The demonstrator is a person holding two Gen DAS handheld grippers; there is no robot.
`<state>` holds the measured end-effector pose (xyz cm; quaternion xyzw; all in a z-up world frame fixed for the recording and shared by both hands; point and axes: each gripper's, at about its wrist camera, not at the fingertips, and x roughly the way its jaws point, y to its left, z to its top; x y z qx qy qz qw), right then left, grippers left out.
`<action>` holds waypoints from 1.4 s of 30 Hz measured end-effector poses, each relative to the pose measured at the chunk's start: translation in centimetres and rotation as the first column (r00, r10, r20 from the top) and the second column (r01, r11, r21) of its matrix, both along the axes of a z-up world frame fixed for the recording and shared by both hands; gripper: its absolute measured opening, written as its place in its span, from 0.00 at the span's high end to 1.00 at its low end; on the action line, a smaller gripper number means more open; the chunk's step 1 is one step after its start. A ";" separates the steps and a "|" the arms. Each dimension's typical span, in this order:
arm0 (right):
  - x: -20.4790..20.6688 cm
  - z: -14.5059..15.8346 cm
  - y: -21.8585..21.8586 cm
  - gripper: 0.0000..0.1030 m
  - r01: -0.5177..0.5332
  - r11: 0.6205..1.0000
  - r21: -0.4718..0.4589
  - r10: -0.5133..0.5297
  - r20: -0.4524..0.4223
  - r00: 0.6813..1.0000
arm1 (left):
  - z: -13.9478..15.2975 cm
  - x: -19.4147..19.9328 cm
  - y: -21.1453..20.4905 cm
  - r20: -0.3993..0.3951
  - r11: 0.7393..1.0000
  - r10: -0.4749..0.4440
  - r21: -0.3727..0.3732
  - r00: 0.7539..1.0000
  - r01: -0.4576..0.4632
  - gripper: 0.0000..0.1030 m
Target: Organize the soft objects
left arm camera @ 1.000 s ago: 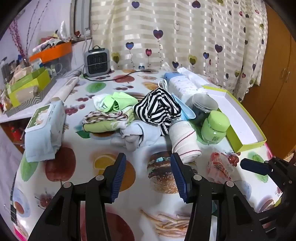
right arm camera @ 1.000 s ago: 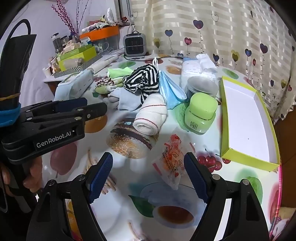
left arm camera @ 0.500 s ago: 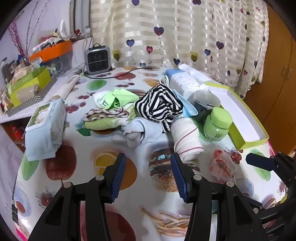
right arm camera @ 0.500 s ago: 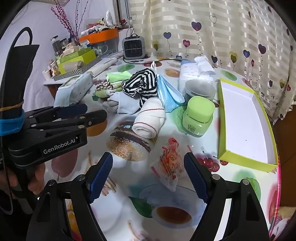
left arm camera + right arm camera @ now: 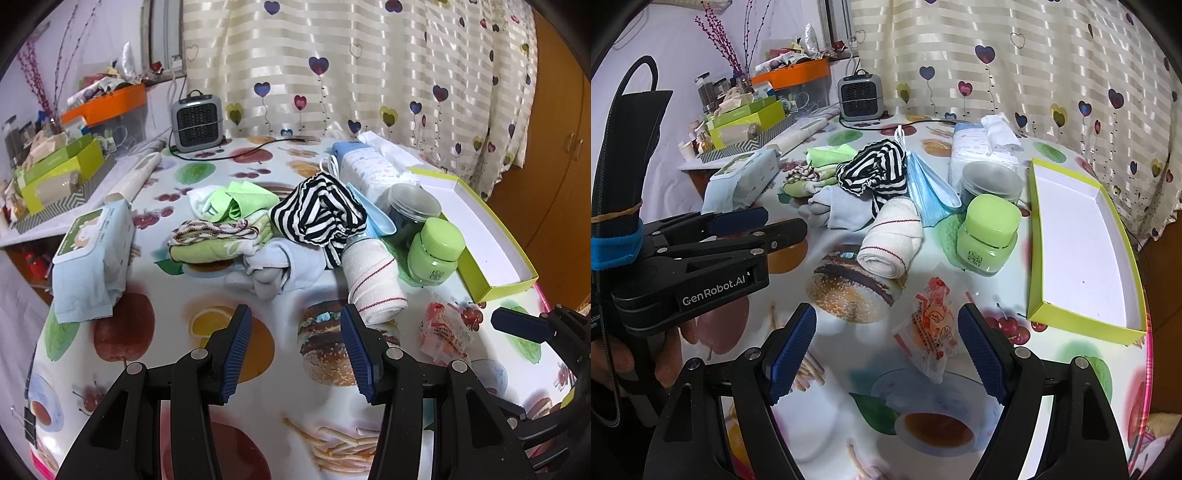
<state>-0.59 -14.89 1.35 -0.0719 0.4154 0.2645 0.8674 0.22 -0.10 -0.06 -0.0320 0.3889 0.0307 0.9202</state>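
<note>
A pile of soft things lies mid-table: a black-and-white striped cloth [image 5: 321,210] [image 5: 877,168], a rolled white towel with a red stripe [image 5: 373,280] [image 5: 892,242], pale blue socks [image 5: 273,267] [image 5: 840,208], green folded cloths [image 5: 218,236] and a blue face mask [image 5: 931,186]. An empty yellow-green box [image 5: 480,236] [image 5: 1078,240] lies to the right. My left gripper [image 5: 295,350] is open and empty, above the table short of the socks. My right gripper [image 5: 886,354] is open and empty, above a snack packet [image 5: 931,325]. The left gripper also shows in the right wrist view [image 5: 738,225].
A green jar [image 5: 436,251] [image 5: 990,232] and a dark lidded jar [image 5: 413,208] stand beside the box. A wet-wipes pack [image 5: 92,254] lies left, a tissue pack [image 5: 982,146] and a small heater [image 5: 197,122] at the back. A cluttered shelf [image 5: 55,162] stands far left.
Both grippers have pulled back and risen slightly; the table objects appear a bit farther away. Neither gripper's opening has changed and nothing on the table moved.
</note>
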 end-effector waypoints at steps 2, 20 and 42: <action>0.0 0.0 0.0 0.23 0.001 1.000 0.000 -0.001 0.000 1.000 | -0.1 0.0 0.0 -0.001 1.000 0.000 0.000 1.000 0.000 0.53; 0.2 -0.2 0.0 0.23 -0.001 1.000 0.005 0.001 -0.003 1.000 | -0.6 0.3 0.1 -0.006 1.000 0.008 -0.010 1.000 -0.008 0.53; 0.7 -0.7 -0.4 0.23 0.006 1.000 0.015 -0.006 -0.018 1.000 | -1.6 0.5 -0.2 -0.032 0.999 -0.021 -0.040 0.999 0.020 0.53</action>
